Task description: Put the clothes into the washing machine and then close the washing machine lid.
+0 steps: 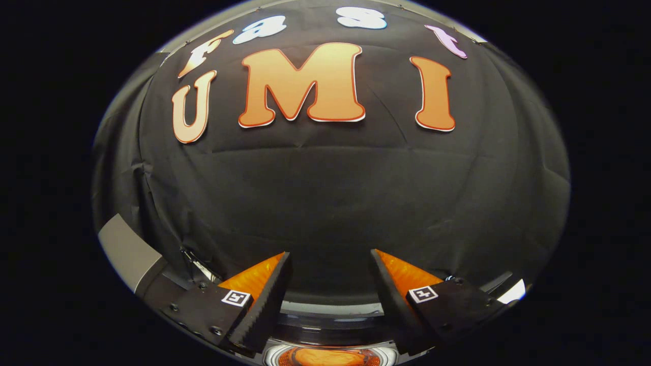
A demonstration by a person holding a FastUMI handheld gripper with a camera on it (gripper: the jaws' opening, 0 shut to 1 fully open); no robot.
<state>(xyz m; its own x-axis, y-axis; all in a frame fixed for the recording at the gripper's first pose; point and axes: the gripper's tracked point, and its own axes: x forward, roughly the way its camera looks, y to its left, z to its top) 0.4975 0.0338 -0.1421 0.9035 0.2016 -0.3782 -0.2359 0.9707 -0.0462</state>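
Black cloth makes the booth wall (330, 203), w/ a grey panel edge (124, 251) low at one side. Nearest, the gripper (330, 274) has its two fingers spread wide apart, w/ nothing between them, holding nothing. Just under and a bit ahead of the fingers is a shiny round dark washing machine top (330, 325) w/ a silver ring, and something orange (330, 357) shows inside the ring. Can't tell if that's clothes or only a reflection. Beyond the fingers is just the wall. I think the clothes may be in already, so the lid is prob. what's left to shut, but can't tell if it's open.
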